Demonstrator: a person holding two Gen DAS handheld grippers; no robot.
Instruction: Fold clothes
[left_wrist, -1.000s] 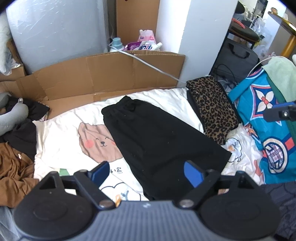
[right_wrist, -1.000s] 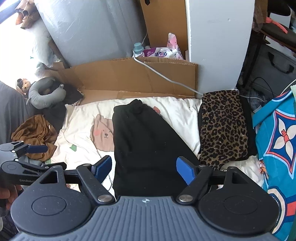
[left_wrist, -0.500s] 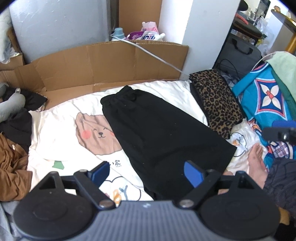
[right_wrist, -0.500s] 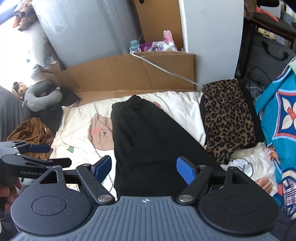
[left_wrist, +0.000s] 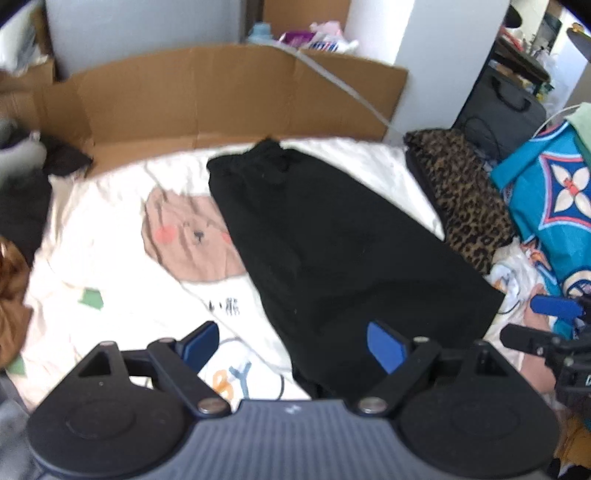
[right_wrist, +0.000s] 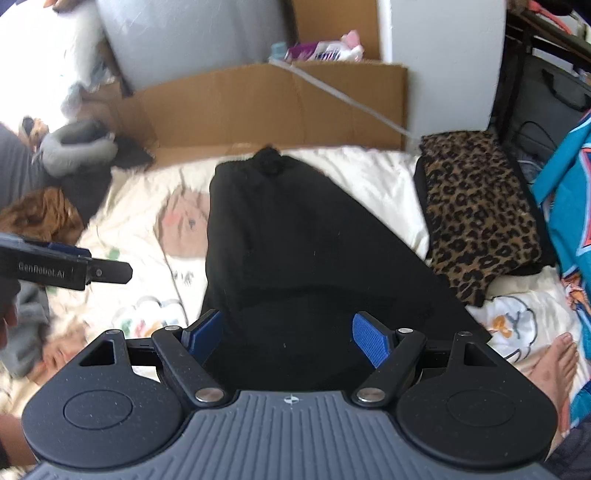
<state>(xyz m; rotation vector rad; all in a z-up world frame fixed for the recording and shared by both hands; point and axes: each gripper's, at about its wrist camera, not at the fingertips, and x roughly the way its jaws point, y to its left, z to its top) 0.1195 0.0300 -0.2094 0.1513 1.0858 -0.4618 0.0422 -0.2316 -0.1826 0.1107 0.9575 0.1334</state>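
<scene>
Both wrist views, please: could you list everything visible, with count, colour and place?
Black garment: one, black, flat mid-sheet.
Sheet: one, cream with bear print, under the garment.
Leopard garment: one, brown-black, right of the black garment.
Blue cloth: one, turquoise patterned, far right.
Brown garment: one, crumpled, far left.
Neck pillow: one, grey, back left.
Cardboard: brown, along the sheet's far edge.
Cable: one, white, across the cardboard.
Bag: one, black, back right.
Packets: blurred, behind the cardboard.
Foot: one, bare, right near edge.
Left gripper: open, near the garment's hem.
Right gripper: open, over the hem.
</scene>
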